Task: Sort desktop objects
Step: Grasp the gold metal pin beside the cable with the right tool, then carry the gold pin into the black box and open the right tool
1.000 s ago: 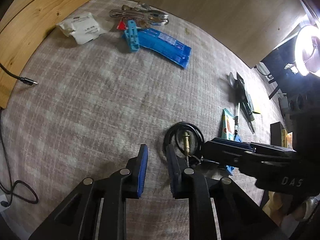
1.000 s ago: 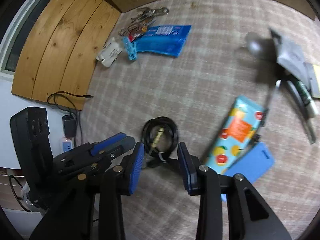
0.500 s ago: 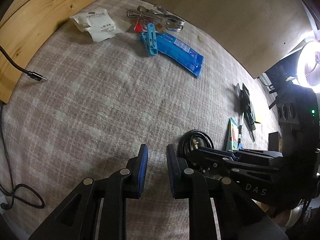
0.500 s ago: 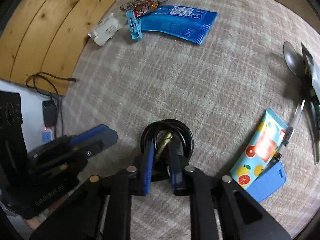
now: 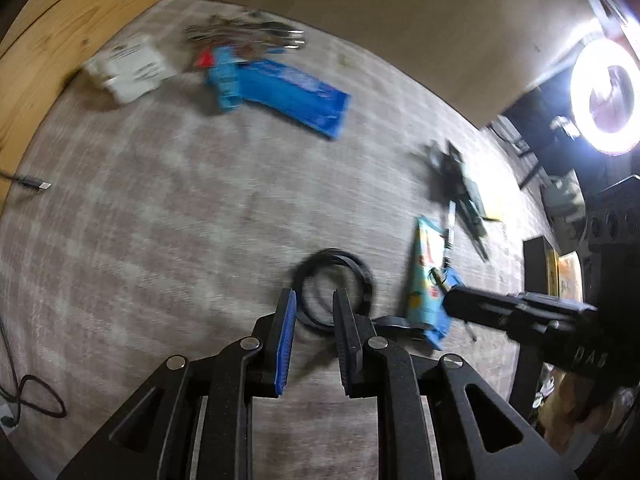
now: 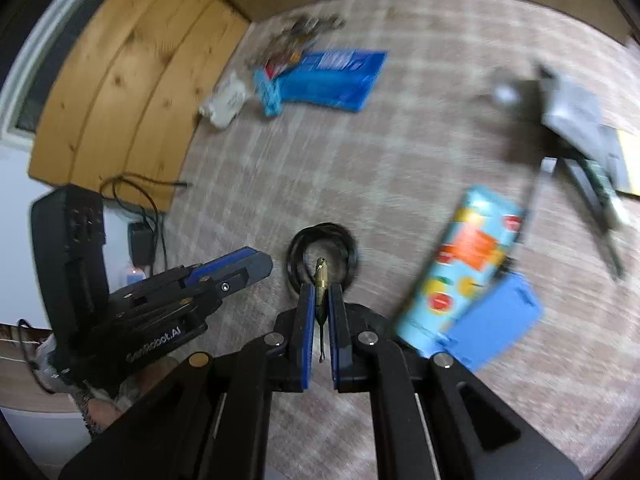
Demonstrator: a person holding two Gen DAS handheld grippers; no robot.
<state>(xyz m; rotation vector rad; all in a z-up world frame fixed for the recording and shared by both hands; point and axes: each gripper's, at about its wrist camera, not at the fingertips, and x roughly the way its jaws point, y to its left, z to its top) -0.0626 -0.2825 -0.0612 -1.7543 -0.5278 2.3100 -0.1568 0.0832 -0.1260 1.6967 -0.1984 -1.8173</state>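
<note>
A black coiled cable (image 5: pixel 332 288) lies on the checked cloth (image 5: pixel 160 220), just beyond the tips of my left gripper (image 5: pixel 315 294). Its jaws stand a little apart and hold nothing: open. My right gripper (image 6: pixel 321 286) is shut on a small brass-tipped tool (image 6: pixel 320 276) with a thin black stem. The tool is held above the cloth, with the coil (image 6: pixel 322 256) showing behind it. In the left wrist view the right gripper (image 5: pixel 450 300) reaches in from the right over a fruit-print tube (image 5: pixel 426 264). The left gripper (image 6: pixel 260 264) shows at the left of the right wrist view.
At the far side lie a blue packet (image 5: pixel 296 96), a blue clip (image 5: pixel 226 80), a white sachet (image 5: pixel 128 66) and metal clips (image 5: pixel 248 34). A spoon and dark tools (image 5: pixel 456 176) lie right, and a blue card (image 6: pixel 496 320) lies by the tube. Wooden boards (image 5: pixel 60 20) border the left.
The right gripper's jaws closed on the brass-tipped tool that lay inside the coil and carried it off to the right. The left gripper shifted so the coil now sits before its tips.
</note>
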